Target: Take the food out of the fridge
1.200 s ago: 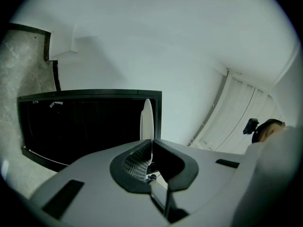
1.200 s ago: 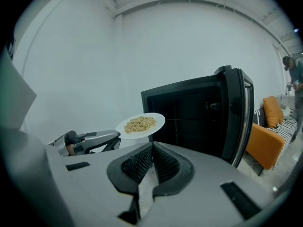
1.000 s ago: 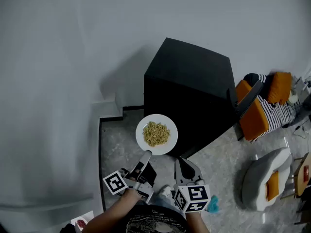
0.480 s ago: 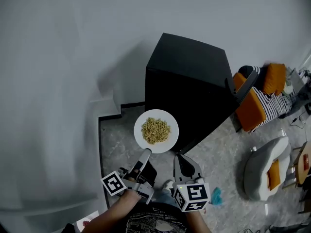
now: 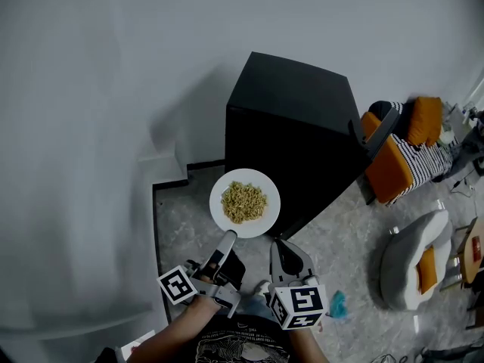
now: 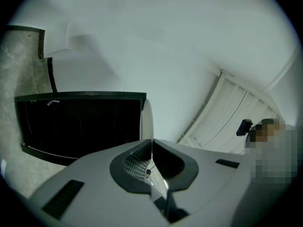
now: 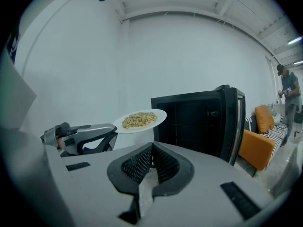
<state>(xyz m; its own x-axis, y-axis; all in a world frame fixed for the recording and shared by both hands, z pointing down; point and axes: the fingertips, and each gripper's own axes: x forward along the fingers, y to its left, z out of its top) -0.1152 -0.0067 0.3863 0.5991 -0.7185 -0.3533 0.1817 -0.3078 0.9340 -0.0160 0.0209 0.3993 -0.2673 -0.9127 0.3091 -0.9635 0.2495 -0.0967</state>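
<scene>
Left gripper is clamped on the near rim of the white plate, with only the thin rim between its jaws. It reaches forward and up from the left forearm and holds the plate level, presumably so the heap of food does not slide. The plate hangs over the floor, outside and just in front of the black fridge. Right gripper sits just beside the left one, pointing forward, jaws closed on nothing; it reads as idle, free for the fridge if needed.
</scene>
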